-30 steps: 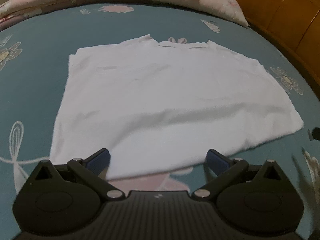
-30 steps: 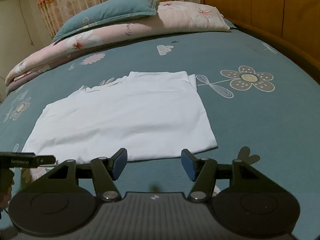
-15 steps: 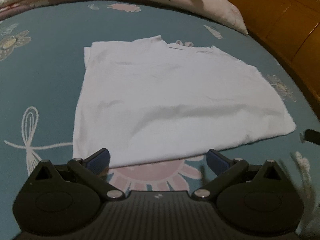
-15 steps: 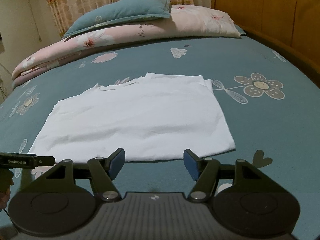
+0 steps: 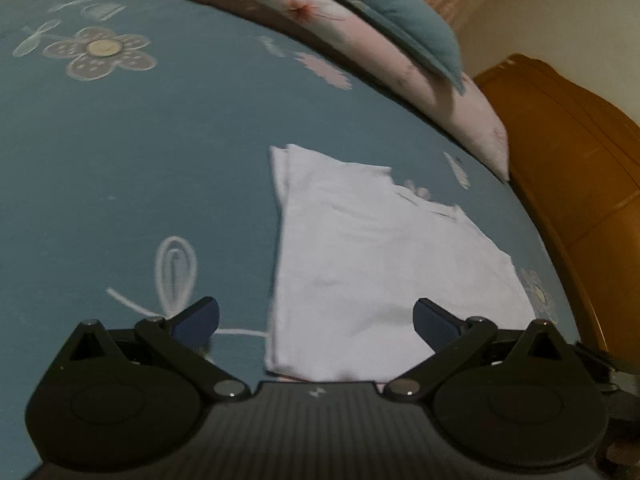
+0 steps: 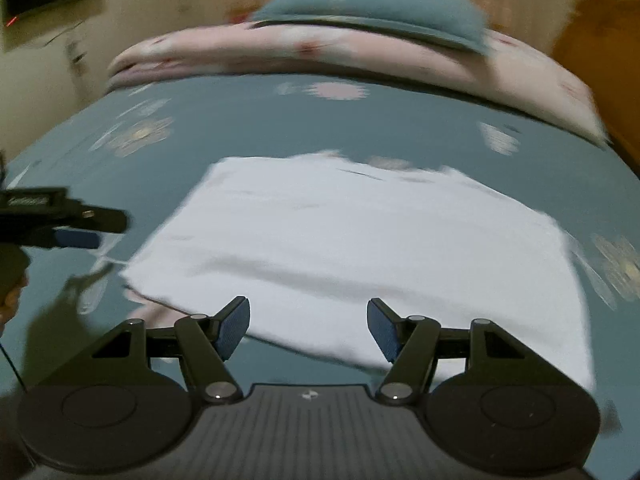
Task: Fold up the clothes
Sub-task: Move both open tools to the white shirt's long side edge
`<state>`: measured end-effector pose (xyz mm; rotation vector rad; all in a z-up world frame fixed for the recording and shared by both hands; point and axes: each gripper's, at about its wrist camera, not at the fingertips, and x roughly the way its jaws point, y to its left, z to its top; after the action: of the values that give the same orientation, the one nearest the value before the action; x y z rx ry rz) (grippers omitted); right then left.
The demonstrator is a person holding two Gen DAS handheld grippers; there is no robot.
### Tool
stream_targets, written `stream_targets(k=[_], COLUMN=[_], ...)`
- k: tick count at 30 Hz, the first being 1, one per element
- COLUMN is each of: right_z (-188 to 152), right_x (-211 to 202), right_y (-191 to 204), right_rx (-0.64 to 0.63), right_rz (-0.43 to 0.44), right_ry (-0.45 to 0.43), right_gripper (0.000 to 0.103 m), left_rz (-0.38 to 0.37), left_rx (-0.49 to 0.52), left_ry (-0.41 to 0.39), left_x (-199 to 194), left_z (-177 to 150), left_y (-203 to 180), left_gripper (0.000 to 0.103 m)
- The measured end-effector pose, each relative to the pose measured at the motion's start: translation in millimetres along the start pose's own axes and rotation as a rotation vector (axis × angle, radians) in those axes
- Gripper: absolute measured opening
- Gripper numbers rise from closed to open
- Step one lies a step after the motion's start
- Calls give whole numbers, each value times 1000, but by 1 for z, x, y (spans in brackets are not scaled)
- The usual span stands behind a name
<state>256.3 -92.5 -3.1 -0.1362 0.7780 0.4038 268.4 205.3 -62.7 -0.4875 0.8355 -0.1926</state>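
Observation:
A white shirt [image 5: 380, 264] lies flat on the teal flowered bed sheet [image 5: 140, 152], folded to a rough rectangle with its collar at the far edge. My left gripper [image 5: 316, 316] is open above the shirt's near left corner and holds nothing. In the right wrist view the shirt [image 6: 360, 248] fills the middle of the blurred picture. My right gripper [image 6: 308, 320] hovers open over its near edge with nothing between the pads. The left gripper [image 6: 80, 230] shows at the left edge of that view, beside the shirt's left corner.
A rolled pink flowered quilt [image 6: 320, 56] with a teal pillow [image 6: 372, 8] on top lies along the far side of the bed. A wooden headboard [image 5: 568, 168] rises on the right. A hand [image 6: 10, 300] shows at the left edge of the right wrist view.
Both grippers swung sideways and rolled. In the left view the shirt slid right and the sheet fills the left. In the right view the shirt shifted right under the fingers. Jaws stay open.

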Motion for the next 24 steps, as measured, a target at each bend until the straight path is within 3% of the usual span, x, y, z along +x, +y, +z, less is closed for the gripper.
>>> stream_targets(k=[6,13,18,22,24], right_z=[29,28,20,25,27], right_x=[67,100,98,75,58], right_y=[63,112,133,121,111], right_rx=[-153,-297,-347,-301,-288], right_rz=[50,55,34,150,149], right_ry=[37,53,39,65,71], right_gripper=[69,69,69,69,69], left_rz=[-9,-19,-23,-20,-18], left_rx=[-35,-73,-80,-79,-78], left_ry=[10,-4,-10,-2,5], left_x=[1,-3,-5,-3,-2], left_z=[6,13,14,13,13], left_y=[14,25,27,26,24], left_gripper=[102,102,102,102,102])
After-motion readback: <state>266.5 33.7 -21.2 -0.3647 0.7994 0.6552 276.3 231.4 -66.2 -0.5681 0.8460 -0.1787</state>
